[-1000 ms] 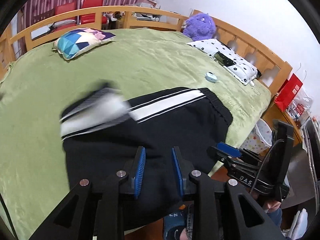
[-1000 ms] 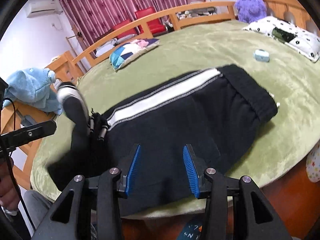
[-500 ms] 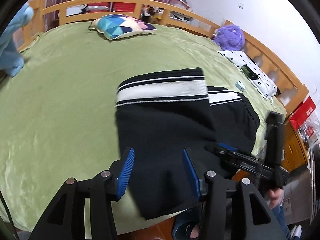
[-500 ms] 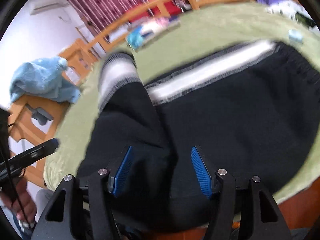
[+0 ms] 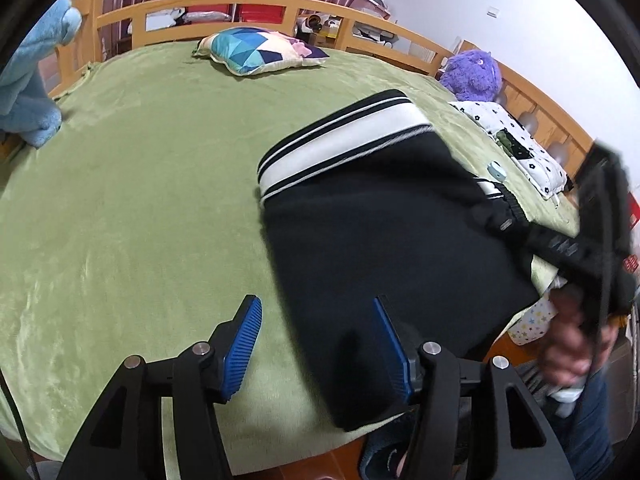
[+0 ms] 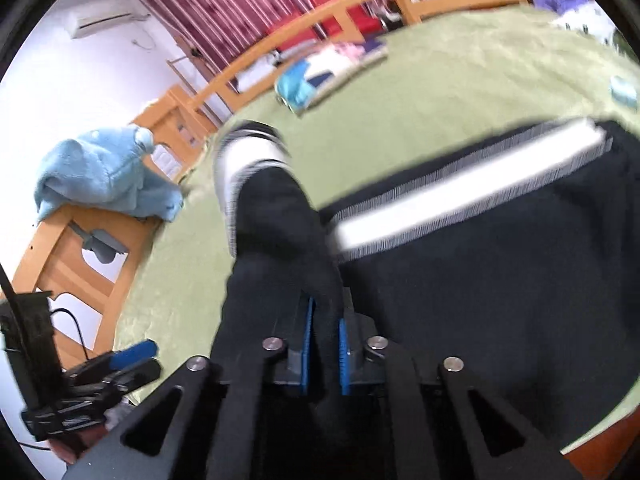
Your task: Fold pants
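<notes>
right gripper [image 6: 324, 354]: jaws clamped tight on a black fold of the pants [image 5: 384, 264], cloth pinched between the blue pads; view blurred.
left gripper [image 5: 318, 344]: jaws apart and opening; near corner of the folded cloth lies between them, pads [image 5: 244, 340] not pressing it.
pants, place: on the green blanket [image 5: 132, 208], right half of the bed, at the near edge; near corner hangs just over it.
pants, axis: white stripe [image 5: 344, 144] runs from near-left to far-right, toward the polka-dot pillow [image 5: 520, 140]; a leg end is lifted in the right wrist view.
open room: blanket bare left of the pants and back to the patterned cushion [image 5: 256, 50].
far: wooden rail [image 5: 240, 2], purple plush [image 5: 474, 76].
writing: none readable.
</notes>
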The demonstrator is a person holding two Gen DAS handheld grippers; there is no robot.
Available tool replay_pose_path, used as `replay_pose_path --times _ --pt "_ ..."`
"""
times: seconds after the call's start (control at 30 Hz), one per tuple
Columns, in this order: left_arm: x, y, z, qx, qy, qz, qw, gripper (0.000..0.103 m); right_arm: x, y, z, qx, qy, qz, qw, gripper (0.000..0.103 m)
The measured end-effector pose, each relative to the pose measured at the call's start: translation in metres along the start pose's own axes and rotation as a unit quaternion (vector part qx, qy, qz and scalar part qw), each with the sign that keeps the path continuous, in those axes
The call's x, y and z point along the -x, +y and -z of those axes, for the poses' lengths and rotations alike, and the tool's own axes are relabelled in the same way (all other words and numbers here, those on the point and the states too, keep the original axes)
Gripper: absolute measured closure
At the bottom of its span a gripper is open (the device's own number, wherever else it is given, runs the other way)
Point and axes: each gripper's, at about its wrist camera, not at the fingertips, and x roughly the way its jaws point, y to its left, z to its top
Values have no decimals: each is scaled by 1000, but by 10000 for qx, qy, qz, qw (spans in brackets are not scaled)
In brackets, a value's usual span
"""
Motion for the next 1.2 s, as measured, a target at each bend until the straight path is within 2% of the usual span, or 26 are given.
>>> replay_pose_path --times 0.17,0.27,0.37,0.47,0.5,0.57,0.6,0.67,0.77,0.8,0.87,0.93,1.0,1.07,1.13,1.2 --pt "-5 -11 -6 -47 38 -79 10000 48 51 -24 -32 193 -368 170 9990 94" --pt "-11 -18 -15 42 67 -18 10000 48 90 -54 -58 350 -729 508 9954 94" --pt "-20 -30 -24 104 94 118 9998 48 115 -94 -74 392 -870 1013 9903 94" --pt "-35 -45 -30 126 210 306 9992 48 114 -157 -75 84 -615 1624 9848 93" --pt "-39 -50 -31 126 242 363 9990 48 104 -188 -67 -189 -392 1864 9815 92" --pt "-50 -62 -32 115 324 488 9982 48 85 -221 -55 -375 93 2074 9775 82" --pt "-56 -69 -32 96 379 536 9978 48 78 -236 -45 -414 261 2009 9784 80" --pt "-62 -82 -31 49 438 658 9969 48 96 -242 -38 -498 -126 1849 9814 75" --pt "-74 -102 -24 -47 619 881 9942 48 120 -232 -34 -364 -597 1610 9845 75" --pt "-80 -107 -19 -75 716 941 9930 48 123 -227 -30 -184 -591 1521 9864 74" --pt "-99 -119 -3 -132 1086 1040 9885 48 112 -218 -27 102 -284 1607 9865 71" --pt "-119 -127 16 -150 1371 1054 9848 45 90 -215 -16 505 36 2083 9768 71" --pt "-123 -129 20 -178 1320 1018 9858 41 82 -212 -8 745 70 2221 9721 71" --pt "-119 -128 11 -203 1346 1102 9845 42 90 -210 -16 865 208 2110 9734 70" --pt "-112 -122 0 -121 1164 1074 9873 43 103 -213 -24 744 96 2005 9768 69" --pt "-108 -117 -13 -130 884 865 9922 43 108 -218 -41 604 -158 1920 9794 53"
